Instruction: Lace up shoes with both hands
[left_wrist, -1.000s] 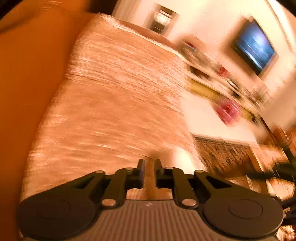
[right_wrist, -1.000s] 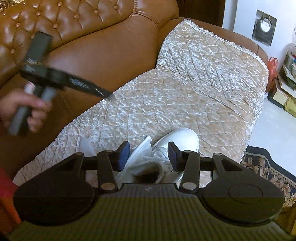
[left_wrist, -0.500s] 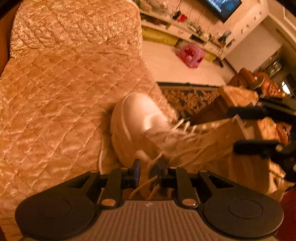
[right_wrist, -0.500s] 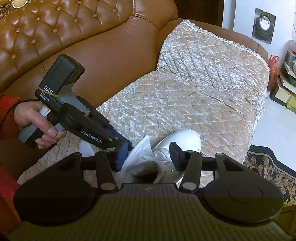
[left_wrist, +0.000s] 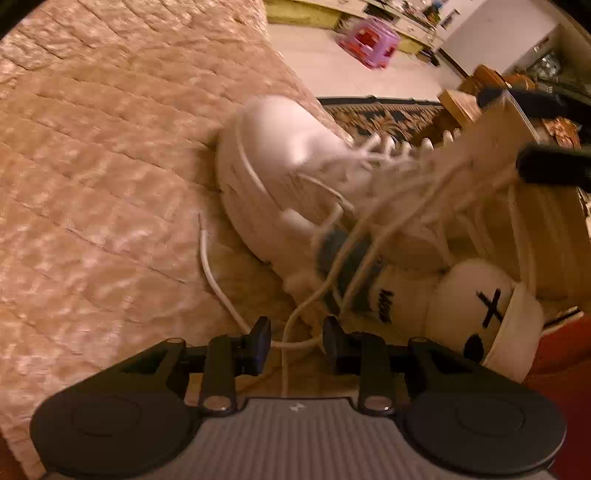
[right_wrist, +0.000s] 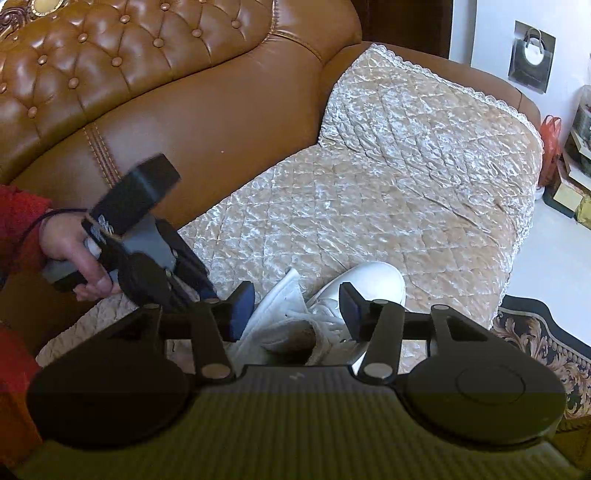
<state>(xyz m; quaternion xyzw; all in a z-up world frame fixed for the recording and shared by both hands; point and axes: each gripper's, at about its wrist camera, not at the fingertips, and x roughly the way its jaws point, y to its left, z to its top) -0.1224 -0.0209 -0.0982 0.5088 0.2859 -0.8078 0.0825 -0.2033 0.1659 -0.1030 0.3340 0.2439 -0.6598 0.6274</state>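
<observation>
Quilted cover (right_wrist: 388, 192): shiny, under white shoe (left_wrist: 280, 166)
Left gripper (left_wrist: 295, 341): jaws just opening, loose lace (left_wrist: 291, 332) between
Right gripper (right_wrist: 297, 306): parted, straddling shoe, gripping nothing

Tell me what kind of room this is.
Most likely a home living room. A tufted brown leather sofa with a quilted cover holds the white shoe, a patterned rug lies on the floor, and a pink plastic stool stands by low shelving.
</observation>
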